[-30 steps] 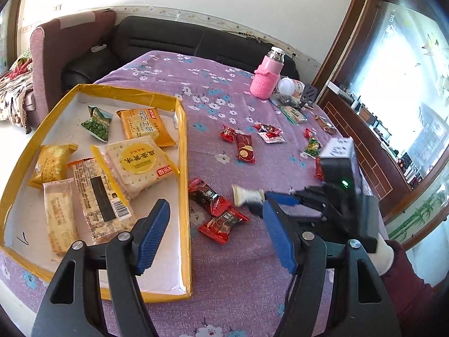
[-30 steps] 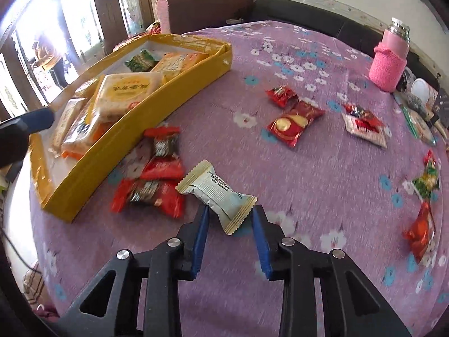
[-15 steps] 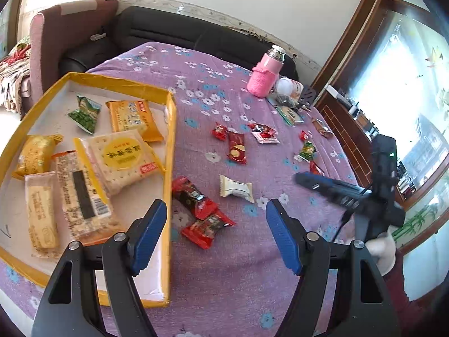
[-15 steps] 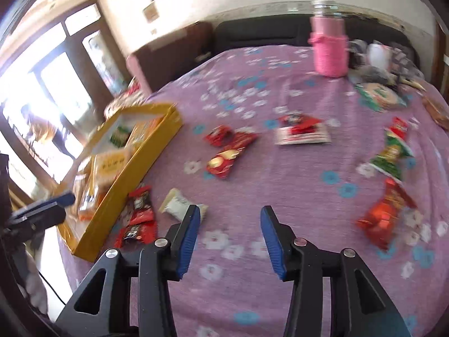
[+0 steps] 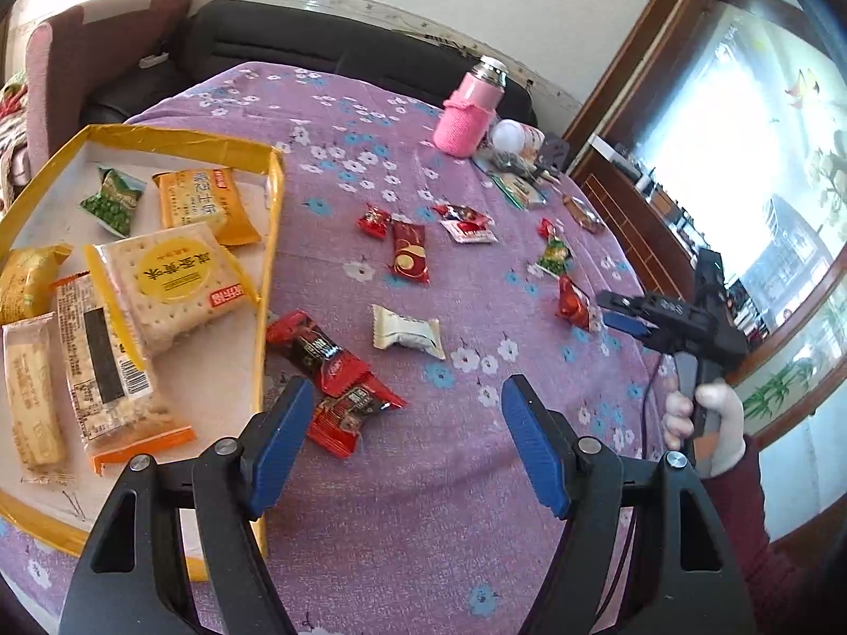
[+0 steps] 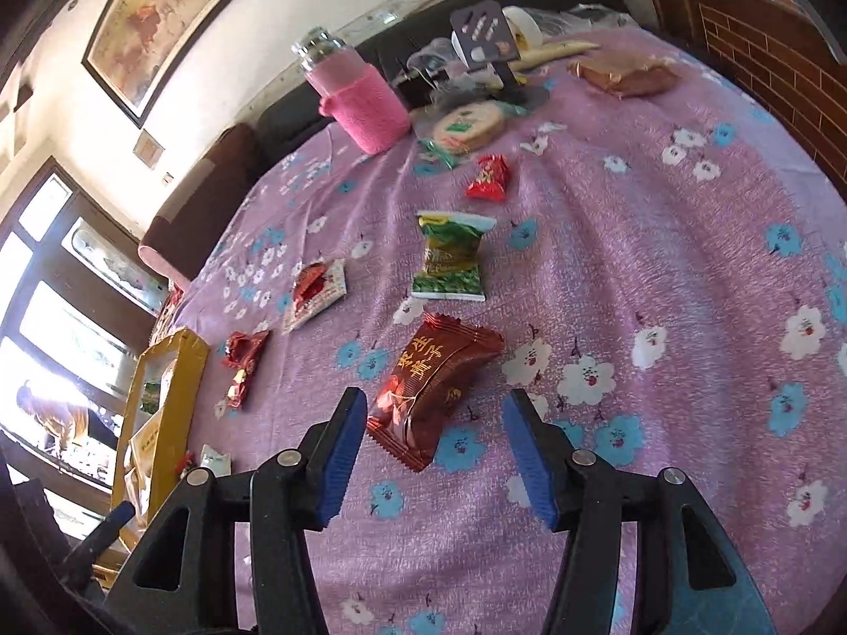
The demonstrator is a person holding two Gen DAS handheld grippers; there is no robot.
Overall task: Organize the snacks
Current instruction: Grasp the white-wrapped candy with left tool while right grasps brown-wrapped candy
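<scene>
A yellow-rimmed box (image 5: pixel 272 243) at the left holds several biscuit packs. Loose snacks lie on the purple flowered cloth: a cream packet (image 5: pixel 406 332), two red packets (image 5: pixel 339 375) beside the box, and more further back. My left gripper (image 5: pixel 402 444) is open and empty, just above the red packets. My right gripper (image 6: pixel 434 450) is open and empty, with a dark red snack packet (image 6: pixel 431 389) lying on the cloth between its fingers. A green packet (image 6: pixel 452 264) lies beyond it. The right gripper also shows in the left wrist view (image 5: pixel 619 312).
A pink-sleeved bottle (image 5: pixel 468 114) stands at the far side with a clutter of small items (image 6: pixel 476 74) beside it. A dark sofa (image 5: pixel 296 47) lies behind the table. A wooden cabinet (image 5: pixel 630 196) borders the right side.
My right gripper let go of the cream packet, opened, and swung right to the dark red packet. The left gripper has stayed open and shifted slightly.
</scene>
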